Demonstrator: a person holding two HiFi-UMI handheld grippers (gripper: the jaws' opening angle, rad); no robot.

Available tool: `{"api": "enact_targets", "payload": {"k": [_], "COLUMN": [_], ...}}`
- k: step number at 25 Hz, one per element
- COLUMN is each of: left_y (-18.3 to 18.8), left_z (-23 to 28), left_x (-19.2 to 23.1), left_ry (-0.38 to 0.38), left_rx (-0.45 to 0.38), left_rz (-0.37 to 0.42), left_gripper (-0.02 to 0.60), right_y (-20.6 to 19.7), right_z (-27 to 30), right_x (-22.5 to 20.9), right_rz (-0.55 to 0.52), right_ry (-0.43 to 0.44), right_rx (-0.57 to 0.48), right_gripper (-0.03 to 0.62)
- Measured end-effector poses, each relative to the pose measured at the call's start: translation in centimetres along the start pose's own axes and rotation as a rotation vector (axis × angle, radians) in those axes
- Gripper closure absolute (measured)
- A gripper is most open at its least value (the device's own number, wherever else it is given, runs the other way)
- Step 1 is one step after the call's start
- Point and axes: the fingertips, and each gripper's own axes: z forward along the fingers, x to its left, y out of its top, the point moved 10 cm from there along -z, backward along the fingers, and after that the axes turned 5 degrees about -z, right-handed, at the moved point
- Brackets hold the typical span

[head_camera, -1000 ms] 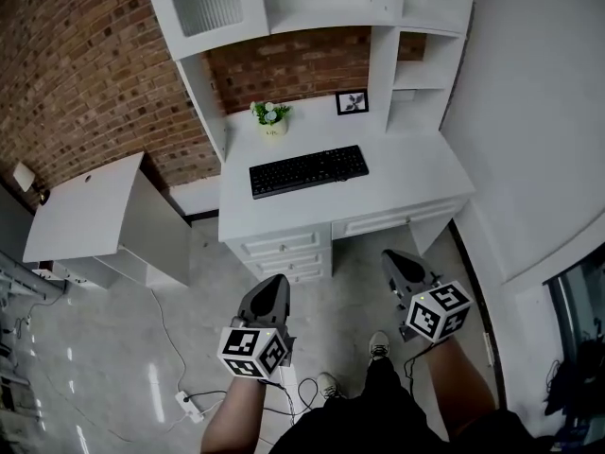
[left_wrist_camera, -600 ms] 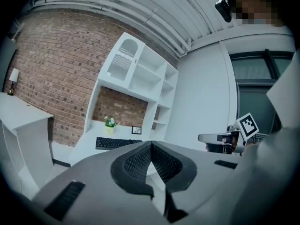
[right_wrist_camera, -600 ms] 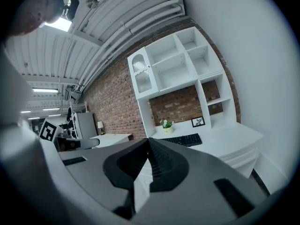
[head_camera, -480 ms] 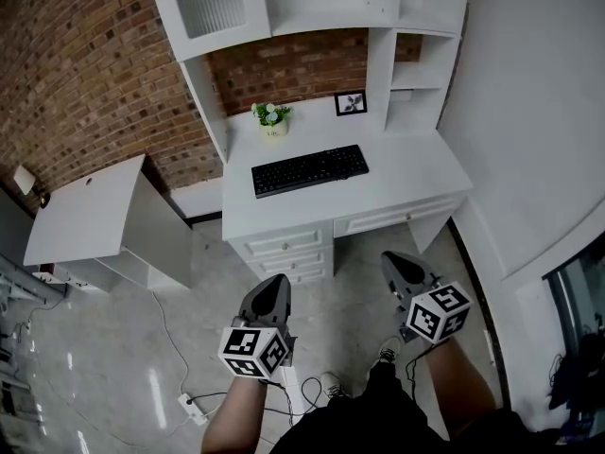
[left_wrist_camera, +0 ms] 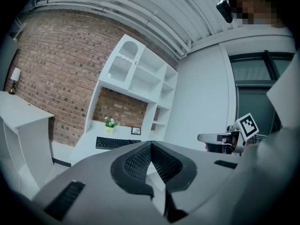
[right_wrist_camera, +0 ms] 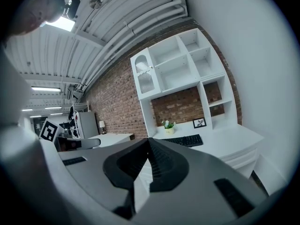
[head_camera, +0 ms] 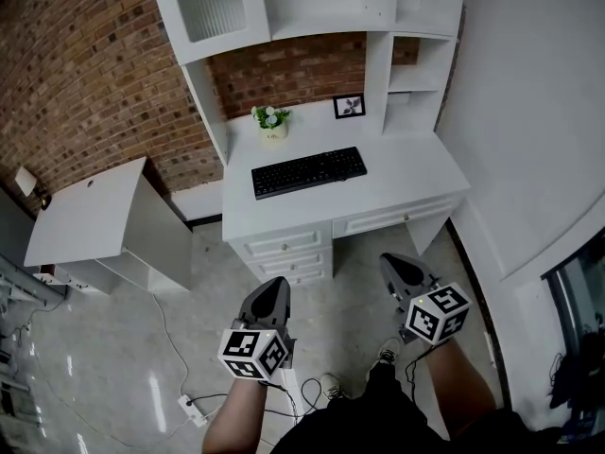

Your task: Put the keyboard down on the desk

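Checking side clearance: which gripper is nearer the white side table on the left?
Left. The left gripper hangs just right of the white side table; the right gripper is farther to the right, beyond the left gripper.

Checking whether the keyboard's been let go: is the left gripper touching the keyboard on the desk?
Apart. The head view shows the left gripper over the floor, well short of the keyboard lying on the desk.
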Motion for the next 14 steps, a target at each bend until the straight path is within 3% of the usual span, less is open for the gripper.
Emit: {"api": "enact_targets", "payload": {"k": [14], "left_y": [-0.4], "left_z": [-0.8], "left_x": [-1.4], "left_ry": [-0.007], "left_rx": [-0.014], "left_rz": [0.005], "left_gripper": [0.565], "right_y": [-0.2], "right_z": [-1.9], "right_x": [0.2], "right_rz": [-0.002], "right_ry": [0.000], "right_rx": [-0.021], "right_gripper": [0.577]}}
